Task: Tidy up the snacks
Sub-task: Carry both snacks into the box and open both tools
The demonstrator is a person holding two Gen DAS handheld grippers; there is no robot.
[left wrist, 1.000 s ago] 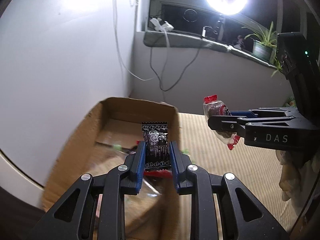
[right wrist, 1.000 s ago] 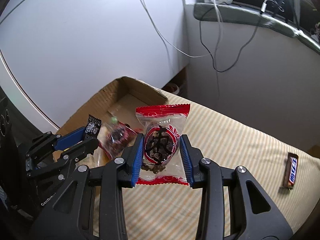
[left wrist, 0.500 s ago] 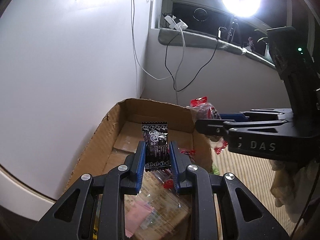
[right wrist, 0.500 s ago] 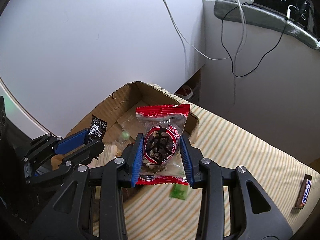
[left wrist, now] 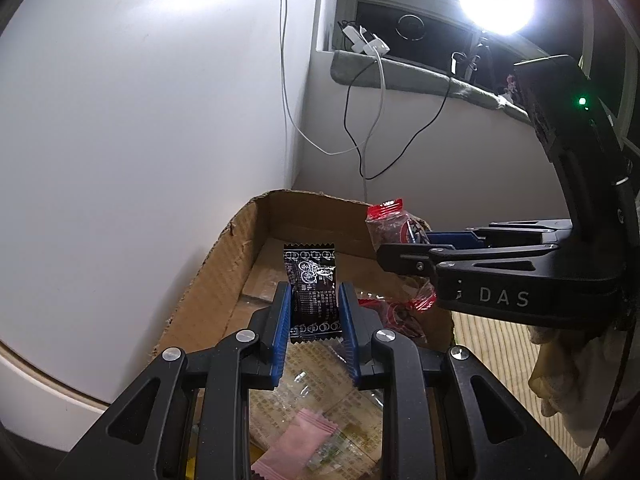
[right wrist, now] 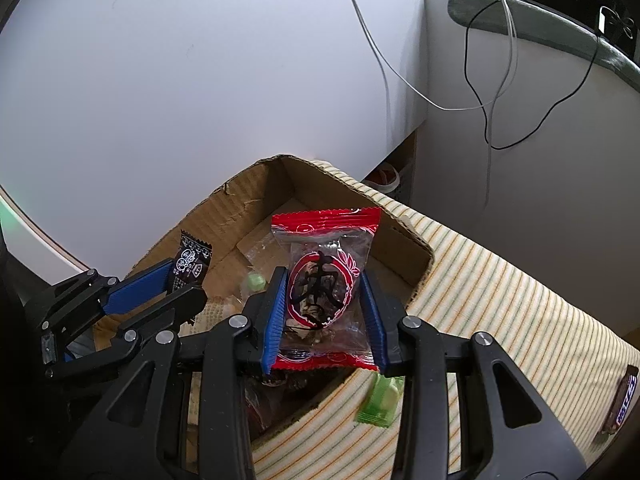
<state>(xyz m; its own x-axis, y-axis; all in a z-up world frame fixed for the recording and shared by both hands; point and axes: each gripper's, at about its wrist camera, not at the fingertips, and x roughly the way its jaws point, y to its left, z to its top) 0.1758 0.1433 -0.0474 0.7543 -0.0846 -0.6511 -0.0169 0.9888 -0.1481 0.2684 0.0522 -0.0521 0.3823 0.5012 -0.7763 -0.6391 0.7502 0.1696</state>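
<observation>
My left gripper [left wrist: 314, 312] is shut on a black snack packet [left wrist: 312, 288] and holds it above the open cardboard box [left wrist: 224, 264]. My right gripper [right wrist: 324, 300] is shut on a red-edged clear snack packet [right wrist: 324, 276] and holds it over the box's right side [right wrist: 400, 240]. In the left wrist view the right gripper [left wrist: 404, 256] comes in from the right with the red packet [left wrist: 390, 224]. In the right wrist view the left gripper [right wrist: 176, 284] holds the black packet [right wrist: 192, 260] at the left. Several wrapped snacks lie in the box, among them a pink packet [left wrist: 304, 436].
The box stands on a striped cloth [right wrist: 500, 300] against a white wall. A green candy [right wrist: 382, 400] lies on the cloth beside the box and a Snickers bar [right wrist: 622, 404] lies at the far right. Cables hang by the windowsill [left wrist: 400, 76].
Both grippers have moved left and forward over the box, each with its packet. The box now sits under both grippers and the Snickers bar has slid to the frame's right edge.
</observation>
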